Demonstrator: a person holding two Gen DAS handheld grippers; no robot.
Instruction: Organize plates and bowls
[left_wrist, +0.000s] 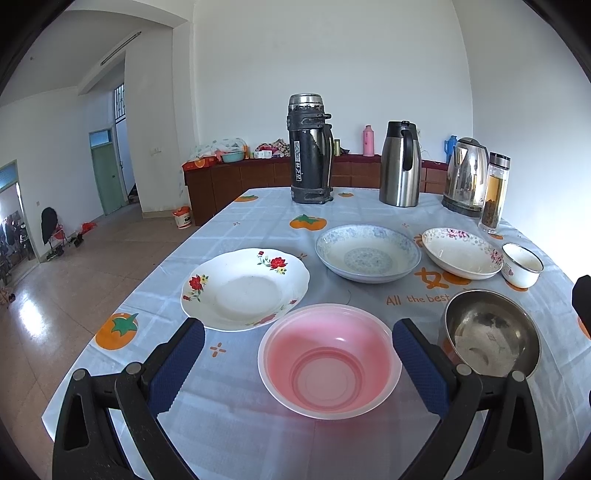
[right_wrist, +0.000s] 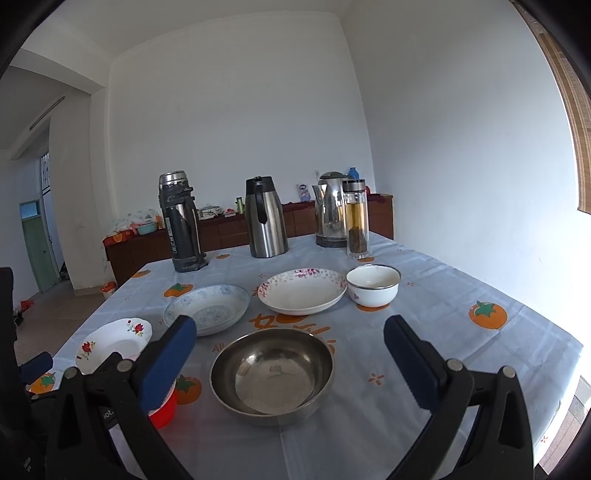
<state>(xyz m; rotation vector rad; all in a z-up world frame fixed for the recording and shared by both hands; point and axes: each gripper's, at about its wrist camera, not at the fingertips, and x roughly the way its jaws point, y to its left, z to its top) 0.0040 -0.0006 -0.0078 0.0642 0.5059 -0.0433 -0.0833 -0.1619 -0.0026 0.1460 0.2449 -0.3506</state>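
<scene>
Clearly nothing is stacked yet: we hold both grippers spread wide and empty above the near end of the table (right_wrist: 461, 295). Our left gripper (left_wrist: 297, 363) frames the pink plastic bowl (left_wrist: 328, 360), and our right gripper (right_wrist: 290, 356) frames the steel bowl (right_wrist: 272, 373). Neither bowl is touched.

Farther back sit three shallow plates in a loose row: the red-flowered plate (left_wrist: 245, 288) on the left, the blue-patterned plate (left_wrist: 367, 253) in the middle and the pink-flowered plate (left_wrist: 461, 253) on the right, with a small enamel bowl (left_wrist: 522, 264) just beside that last one.

What worries us most is the rims. The pink bowl looks thin and flexible, so a pinch on its rim could bend it and let it spring free. The steel bowl looks slick, and a pinch on one side would likely tilt it. The ceramic plates could chip if one is set down hard on another.

Room is fair in front of us, where bare cloth lies between the bowls. Behind the plates stand a black thermos (left_wrist: 309, 149), a steel carafe (left_wrist: 400, 164), an electric kettle (left_wrist: 466, 177) and a glass tea bottle (left_wrist: 495, 194). A reach for the enamel bowl passes near that tall bottle, which we judge easy to topple. The red-flowered plate sits near the table's left edge, so dragging it outward risks a fall.
</scene>
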